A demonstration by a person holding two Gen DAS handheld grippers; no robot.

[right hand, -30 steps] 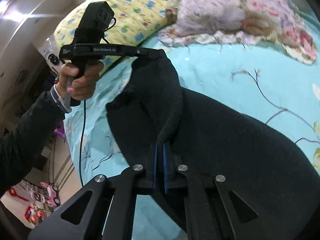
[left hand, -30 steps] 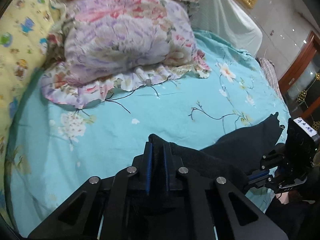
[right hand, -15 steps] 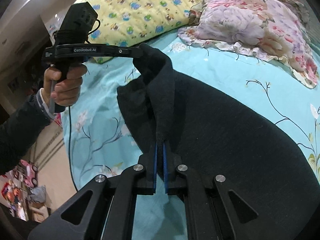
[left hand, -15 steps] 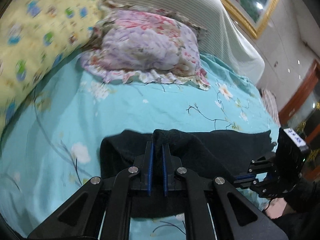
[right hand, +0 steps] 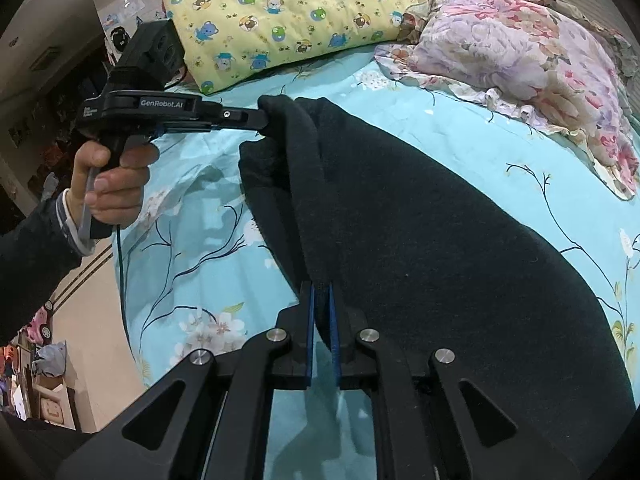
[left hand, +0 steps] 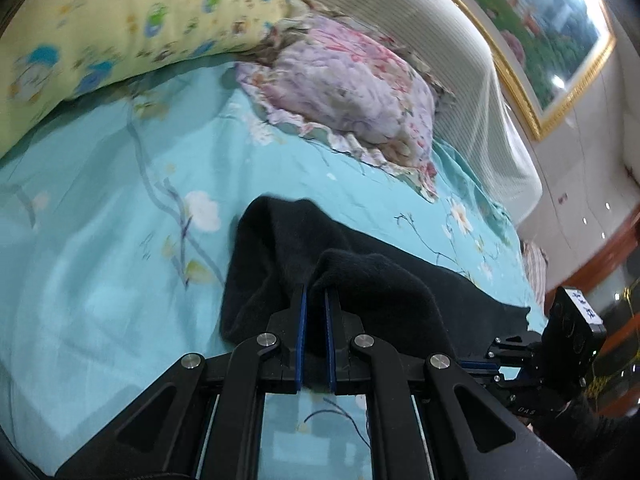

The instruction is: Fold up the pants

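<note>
My left gripper (left hand: 314, 300) and right gripper (right hand: 321, 300) each pinch an edge of the black pants (right hand: 420, 216) lying ahead on the bed (left hand: 100, 240).

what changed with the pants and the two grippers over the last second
The left gripper carried its pinched edge of the black pants across the bed toward the yellow pillow, spreading the fabric flatter. The right gripper shifted little. Both remain clamped on the fabric; nothing was let go.

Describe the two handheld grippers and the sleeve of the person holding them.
Both grippers are matte black with blue finger pads and silver pivot bolts. The left gripper carries white "GenRobot.AI" lettering, a boxy camera and a dark trailing cable. The sleeve is dark, over a striped cuff.
</note>
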